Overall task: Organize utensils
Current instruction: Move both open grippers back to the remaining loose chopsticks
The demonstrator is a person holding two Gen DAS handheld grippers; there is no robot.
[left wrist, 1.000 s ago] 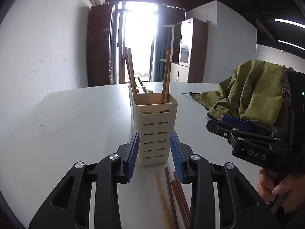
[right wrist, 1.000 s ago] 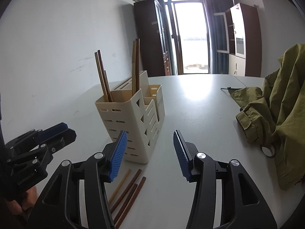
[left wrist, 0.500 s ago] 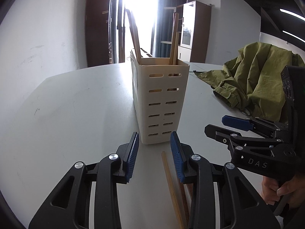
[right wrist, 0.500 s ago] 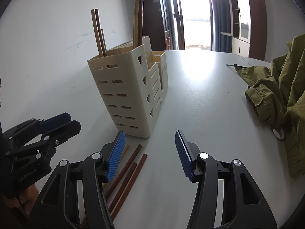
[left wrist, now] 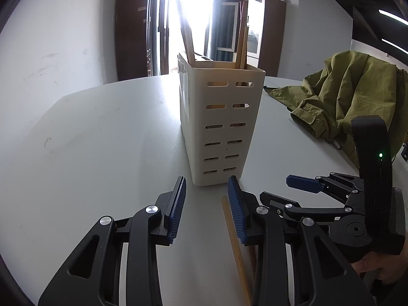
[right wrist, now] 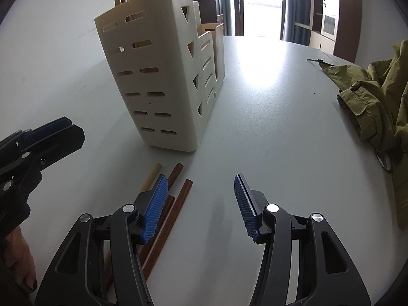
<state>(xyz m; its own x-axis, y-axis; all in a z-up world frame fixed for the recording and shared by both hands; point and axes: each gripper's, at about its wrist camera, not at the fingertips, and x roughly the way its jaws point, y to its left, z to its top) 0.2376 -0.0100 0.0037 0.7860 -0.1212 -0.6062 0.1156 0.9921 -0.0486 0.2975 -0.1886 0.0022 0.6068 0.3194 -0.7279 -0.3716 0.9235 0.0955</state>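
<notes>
My jaws gape empty on both grippers, left gripper [left wrist: 205, 204] and right gripper [right wrist: 201, 204]; next, I judge, the right must straddle a chopstick [right wrist: 176, 206] lying before the holder [right wrist: 163, 76].

My left wrist camera sits low, just in front of the cream utensil holder [left wrist: 221, 127], facing its slotted end square on. My right wrist camera looks down at the utensil holder [right wrist: 163, 76] from nearby, angled onto its corner. Both views share the holder and the loose chopsticks [right wrist: 165, 204] lying at its foot.
</notes>
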